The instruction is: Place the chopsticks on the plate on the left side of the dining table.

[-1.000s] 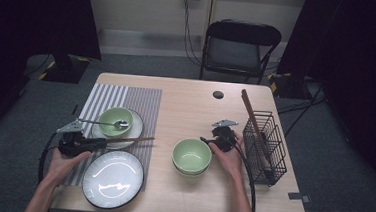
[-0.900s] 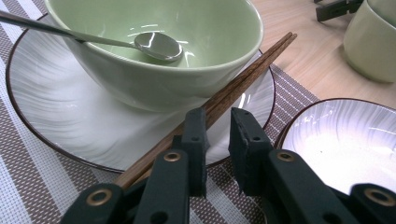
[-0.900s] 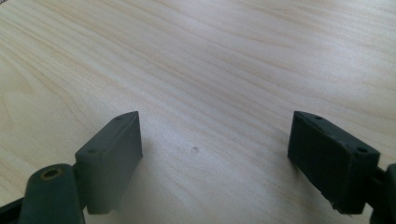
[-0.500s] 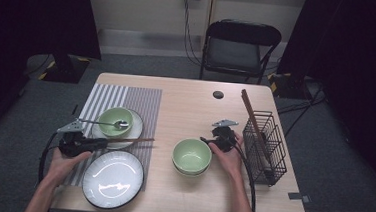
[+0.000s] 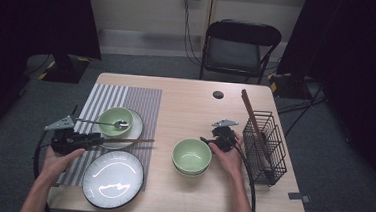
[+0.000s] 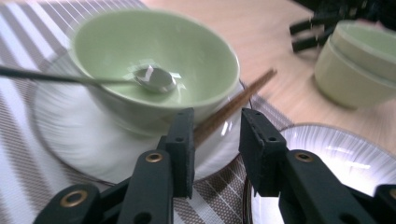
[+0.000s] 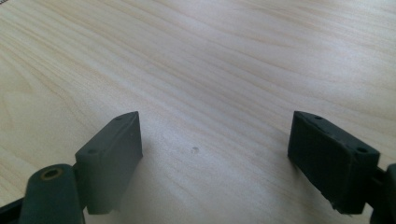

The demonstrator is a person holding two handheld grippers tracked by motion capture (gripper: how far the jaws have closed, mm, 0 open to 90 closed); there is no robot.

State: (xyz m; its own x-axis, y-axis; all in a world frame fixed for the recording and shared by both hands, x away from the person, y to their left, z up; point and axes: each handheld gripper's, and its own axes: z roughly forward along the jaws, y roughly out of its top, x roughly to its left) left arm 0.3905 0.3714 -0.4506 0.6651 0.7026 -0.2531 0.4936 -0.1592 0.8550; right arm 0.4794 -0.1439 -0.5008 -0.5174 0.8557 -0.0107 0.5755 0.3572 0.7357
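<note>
A pair of brown chopsticks [image 5: 128,140] lies across the front rim of a white saucer [image 5: 135,127] that holds a small green bowl [image 5: 116,120] with a spoon [image 5: 99,123] in it. My left gripper [image 5: 96,139] sits at their near end. Its jaws have just been opening. In the left gripper view the chopsticks [image 6: 233,105] rest against one pad of the left gripper [image 6: 215,135], with a gap to the other. My right gripper [image 5: 206,140] lies open beside stacked green bowls [image 5: 192,155]. In its own view the right gripper [image 7: 215,135] has bare table [image 7: 210,56] between its pads.
A large white plate [image 5: 113,178] lies at the front of the striped placemat [image 5: 126,99]. A black wire basket [image 5: 266,146] with a long brown stick [image 5: 250,113] stands at the right edge. A small black disc [image 5: 218,94] lies at the back. A folding chair [image 5: 240,44] stands behind the table.
</note>
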